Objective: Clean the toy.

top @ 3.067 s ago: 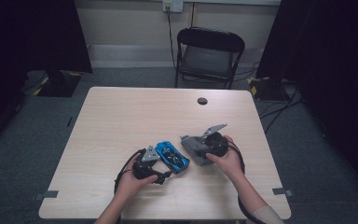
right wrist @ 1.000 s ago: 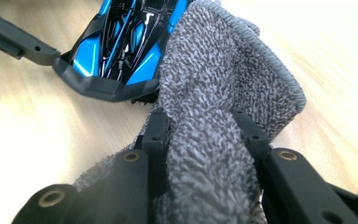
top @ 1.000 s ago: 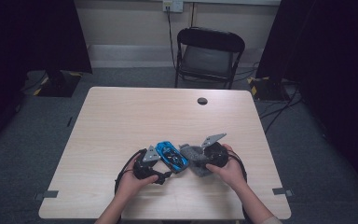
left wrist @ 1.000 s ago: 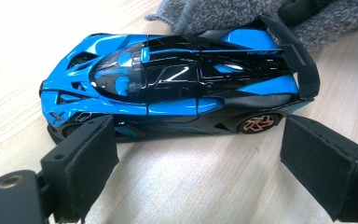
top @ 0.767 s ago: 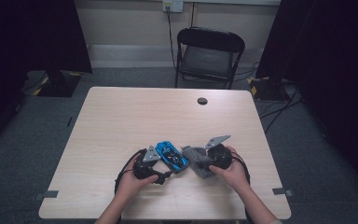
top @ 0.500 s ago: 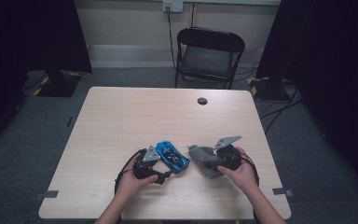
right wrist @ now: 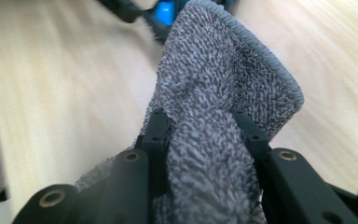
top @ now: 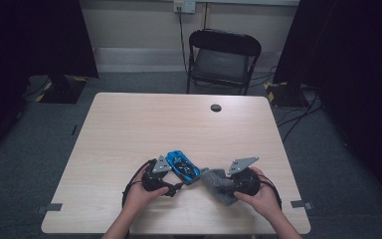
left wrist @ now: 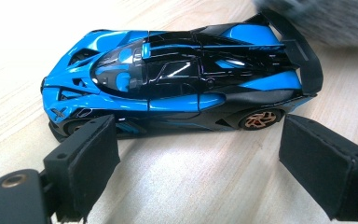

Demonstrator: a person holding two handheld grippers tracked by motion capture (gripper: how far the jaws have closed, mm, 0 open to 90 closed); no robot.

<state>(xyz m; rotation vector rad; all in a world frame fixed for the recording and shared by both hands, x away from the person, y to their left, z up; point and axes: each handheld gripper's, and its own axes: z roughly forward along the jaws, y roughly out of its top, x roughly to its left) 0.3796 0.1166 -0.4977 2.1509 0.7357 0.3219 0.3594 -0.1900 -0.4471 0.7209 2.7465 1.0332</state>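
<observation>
A blue and black toy sports car [top: 183,165] [left wrist: 177,88] lies on the wooden table [top: 129,129], side-on to my left gripper [top: 175,181] [left wrist: 200,154]. That gripper is open; its pads stand just short of the car and do not touch it. My right gripper [top: 230,183] [right wrist: 203,135] is shut on a grey terry cloth [top: 215,180] [right wrist: 223,84], which bunches between the jaws and folds over ahead of them. The cloth's free end lies to the right of the car's tail, and a corner of the cloth [left wrist: 326,18] shows behind the rear wing.
A small black round disc [top: 216,107] sits near the table's far edge. A black folding chair [top: 224,55] stands behind the table. Cables trail from both grippers near the table's front edge.
My right hand has drawn the grey cloth to the right, away from the car, opening a gap between the two grippers. The left gripper and the car have stayed where they were.
</observation>
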